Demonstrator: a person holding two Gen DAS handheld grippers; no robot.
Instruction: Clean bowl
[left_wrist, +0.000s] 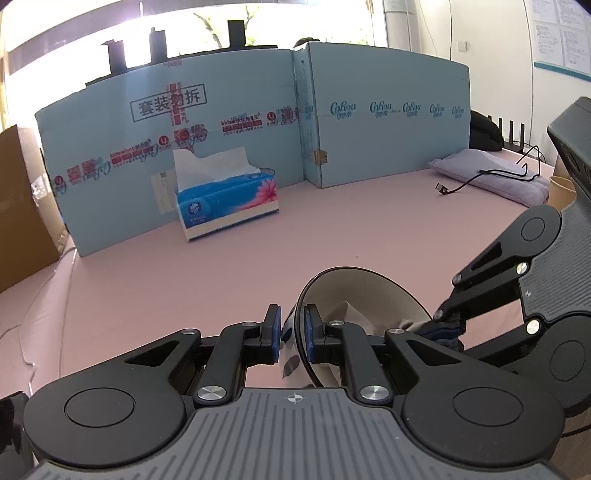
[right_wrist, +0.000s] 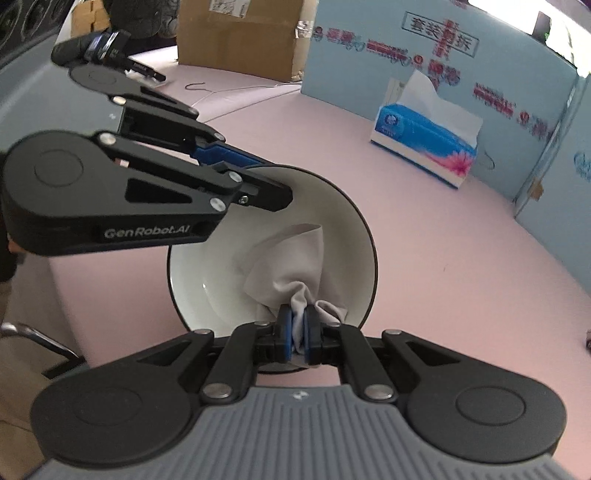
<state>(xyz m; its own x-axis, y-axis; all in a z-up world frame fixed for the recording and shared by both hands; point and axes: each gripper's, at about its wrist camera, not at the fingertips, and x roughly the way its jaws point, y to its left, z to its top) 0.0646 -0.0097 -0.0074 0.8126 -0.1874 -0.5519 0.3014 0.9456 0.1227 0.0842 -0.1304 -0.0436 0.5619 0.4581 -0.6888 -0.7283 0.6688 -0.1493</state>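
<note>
Your right gripper (right_wrist: 298, 334) pinches the grey cloth (right_wrist: 291, 258) inside the tilted bowl (right_wrist: 364, 236).
Left gripper (left_wrist: 291, 332) clamps the bowl's rim; unwiped white wall lies leftward of the cloth.

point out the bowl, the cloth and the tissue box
bowl (right_wrist: 192, 280): right wrist view, white inner wall
cloth (right_wrist: 291, 258): right wrist view, middle of the grey fold
tissue box (left_wrist: 225, 203): left wrist view, blue front face

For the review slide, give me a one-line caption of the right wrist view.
Right tool pinches a grey cloth inside the tilted white bowl while the left tool grips its rim.
</note>
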